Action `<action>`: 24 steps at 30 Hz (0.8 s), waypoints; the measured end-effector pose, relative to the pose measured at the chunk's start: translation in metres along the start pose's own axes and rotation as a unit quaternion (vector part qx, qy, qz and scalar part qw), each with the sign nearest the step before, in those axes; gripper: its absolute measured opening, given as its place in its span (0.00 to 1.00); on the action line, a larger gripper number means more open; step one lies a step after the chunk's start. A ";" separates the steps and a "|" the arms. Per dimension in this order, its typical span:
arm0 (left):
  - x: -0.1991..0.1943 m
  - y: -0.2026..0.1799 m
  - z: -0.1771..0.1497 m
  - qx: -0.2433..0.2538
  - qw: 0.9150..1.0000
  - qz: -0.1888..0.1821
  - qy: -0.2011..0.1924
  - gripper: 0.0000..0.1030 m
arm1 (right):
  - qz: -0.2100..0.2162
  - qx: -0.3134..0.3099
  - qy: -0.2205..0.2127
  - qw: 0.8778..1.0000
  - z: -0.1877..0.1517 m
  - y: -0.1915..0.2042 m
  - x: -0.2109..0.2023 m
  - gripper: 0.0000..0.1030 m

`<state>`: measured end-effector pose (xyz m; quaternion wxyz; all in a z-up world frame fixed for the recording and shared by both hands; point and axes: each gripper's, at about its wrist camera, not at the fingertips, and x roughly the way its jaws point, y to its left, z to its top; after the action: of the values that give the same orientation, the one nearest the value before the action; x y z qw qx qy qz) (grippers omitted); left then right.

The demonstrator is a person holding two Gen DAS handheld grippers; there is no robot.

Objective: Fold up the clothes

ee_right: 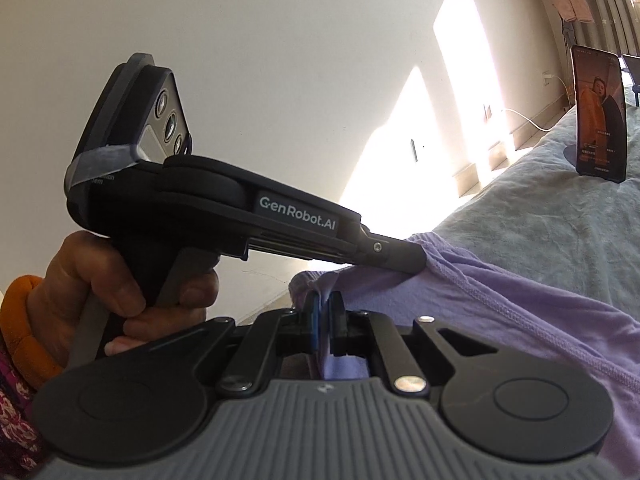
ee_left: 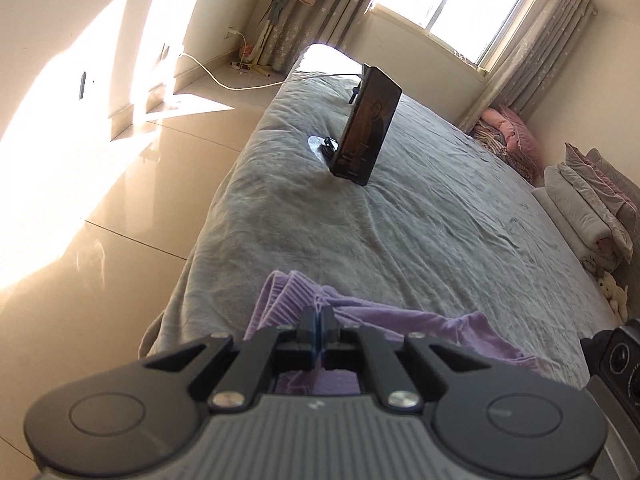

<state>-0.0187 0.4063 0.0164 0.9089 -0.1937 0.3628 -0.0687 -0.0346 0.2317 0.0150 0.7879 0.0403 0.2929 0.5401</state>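
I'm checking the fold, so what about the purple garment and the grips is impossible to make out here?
- Purple garment: its type and full outline; the left gripper body covers its near part in the left wrist view.
- Same garment in the right wrist view: cut off by the right and bottom edges.
- Right gripper: the grip depth is hidden between the shut pads.

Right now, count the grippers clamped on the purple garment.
2: left gripper pinches the purple garment near its ribbed edge; right gripper pinches a fold just below it.
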 end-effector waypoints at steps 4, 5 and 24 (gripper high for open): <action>0.005 0.004 -0.005 0.002 1.000 0.003 -0.003 0.03 | 0.010 0.015 0.001 1.000 -0.003 -0.003 0.000 0.18; 0.003 0.003 -0.005 0.001 1.000 0.004 -0.006 0.04 | 0.010 0.016 0.002 1.000 -0.002 -0.003 -0.002 0.18; -0.022 -0.031 -0.047 0.081 0.996 -0.006 -0.045 0.15 | -0.104 -0.048 -0.011 0.993 -0.039 -0.045 -0.132 0.50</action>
<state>-0.0670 0.3693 0.0118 0.9366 -0.1247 0.3136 -0.0941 -0.0495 0.0879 0.0210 0.8440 -0.0220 0.2606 0.4682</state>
